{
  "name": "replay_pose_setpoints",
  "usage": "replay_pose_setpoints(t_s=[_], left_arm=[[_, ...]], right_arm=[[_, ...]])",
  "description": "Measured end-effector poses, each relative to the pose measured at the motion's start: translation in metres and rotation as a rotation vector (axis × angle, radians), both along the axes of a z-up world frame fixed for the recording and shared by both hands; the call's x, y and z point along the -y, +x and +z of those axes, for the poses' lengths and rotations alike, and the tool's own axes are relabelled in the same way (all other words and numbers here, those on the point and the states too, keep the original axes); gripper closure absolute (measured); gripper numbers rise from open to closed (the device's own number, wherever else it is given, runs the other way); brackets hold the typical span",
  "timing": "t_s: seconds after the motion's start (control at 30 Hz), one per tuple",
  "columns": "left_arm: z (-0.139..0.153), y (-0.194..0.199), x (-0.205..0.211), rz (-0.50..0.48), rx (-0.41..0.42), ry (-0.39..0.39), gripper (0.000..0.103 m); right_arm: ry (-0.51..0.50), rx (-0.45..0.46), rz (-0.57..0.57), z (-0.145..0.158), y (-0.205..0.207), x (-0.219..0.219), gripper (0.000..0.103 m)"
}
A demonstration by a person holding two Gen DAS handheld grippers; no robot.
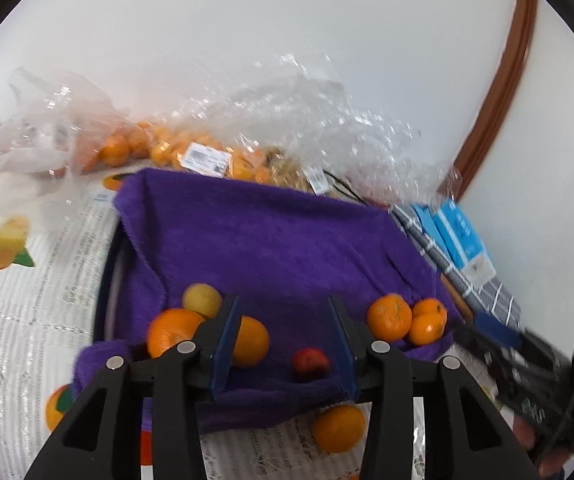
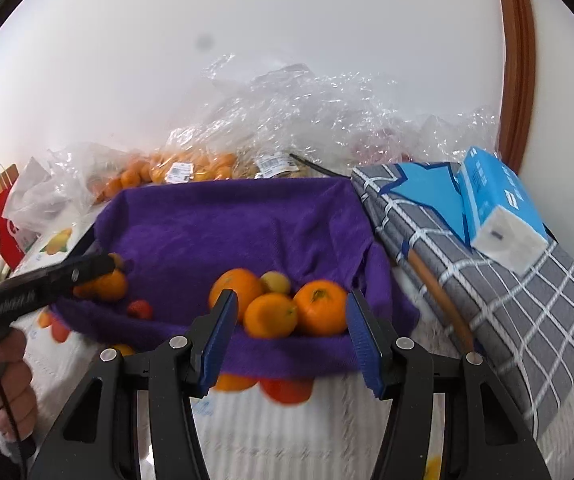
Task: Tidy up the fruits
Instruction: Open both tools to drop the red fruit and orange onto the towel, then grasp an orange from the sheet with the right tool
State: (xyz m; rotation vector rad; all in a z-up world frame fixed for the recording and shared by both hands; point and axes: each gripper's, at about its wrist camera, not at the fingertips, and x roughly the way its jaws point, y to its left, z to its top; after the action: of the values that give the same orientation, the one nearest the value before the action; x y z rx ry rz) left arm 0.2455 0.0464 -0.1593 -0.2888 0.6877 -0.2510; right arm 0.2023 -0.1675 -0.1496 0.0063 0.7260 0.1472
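Note:
A box lined with a purple towel holds loose fruit. In the left wrist view my left gripper is open over its near edge, with a small red fruit and an orange between the fingers. A yellow fruit and two oranges lie to the sides. In the right wrist view my right gripper is open in front of the towel, facing three oranges and a yellow fruit. The left gripper's arm reaches in from the left.
Clear plastic bags of oranges lie behind the box, also in the right wrist view. A grey checked cloth with a blue tissue pack lies to the right. Oranges sit on printed paper in front of the box.

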Motion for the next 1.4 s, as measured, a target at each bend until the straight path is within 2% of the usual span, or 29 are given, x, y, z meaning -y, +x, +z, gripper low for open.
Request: replay_pose_setpoints(t_s=[0.1, 0.27, 0.57, 0.67, 0.73, 0.83, 0.9, 0.93, 1.1, 1.4], left_arm=[[0.0, 0.001, -0.01, 0.025, -0.013, -0.013, 0.061], [0.005, -0.013, -0.03, 0.066, -0.014, 0.014, 0.061], [-0.01, -0.057, -0.06, 0.096, -0.029, 0.023, 0.059], [-0.015, -0.06, -0.063, 0.083, -0.031, -0.009, 0.058], [-0.019, -0.057, -0.056, 0.082, -0.041, 0.034, 0.057], [-0.023, -0.055, -0.044, 0.051, -0.052, 0.085, 0.057], [-0.023, -0.057, -0.037, 0.033, -0.042, 0.116, 0.057], [-0.022, -0.058, -0.034, 0.028, -0.035, 0.129, 0.057], [-0.021, -0.058, -0.028, 0.014, -0.034, 0.152, 0.057], [-0.024, -0.057, -0.033, 0.025, -0.043, 0.106, 0.058]], right_arm=[[0.011, -0.022, 0.025, 0.003, -0.015, -0.012, 0.048], [-0.002, -0.057, 0.069, 0.003, -0.032, -0.034, 0.048], [0.06, -0.129, 0.19, -0.017, -0.059, -0.071, 0.048], [0.068, -0.152, 0.21, -0.027, -0.062, -0.083, 0.048], [0.072, -0.162, 0.217, -0.033, -0.064, -0.086, 0.048], [0.036, -0.165, 0.195, -0.046, -0.066, -0.092, 0.048], [-0.004, -0.179, 0.201, -0.05, -0.065, -0.098, 0.066], [-0.007, -0.173, 0.196, -0.05, -0.067, -0.098, 0.07], [-0.03, -0.16, 0.168, -0.05, -0.068, -0.097, 0.07], [-0.019, -0.158, 0.067, -0.049, -0.064, -0.083, 0.07]])
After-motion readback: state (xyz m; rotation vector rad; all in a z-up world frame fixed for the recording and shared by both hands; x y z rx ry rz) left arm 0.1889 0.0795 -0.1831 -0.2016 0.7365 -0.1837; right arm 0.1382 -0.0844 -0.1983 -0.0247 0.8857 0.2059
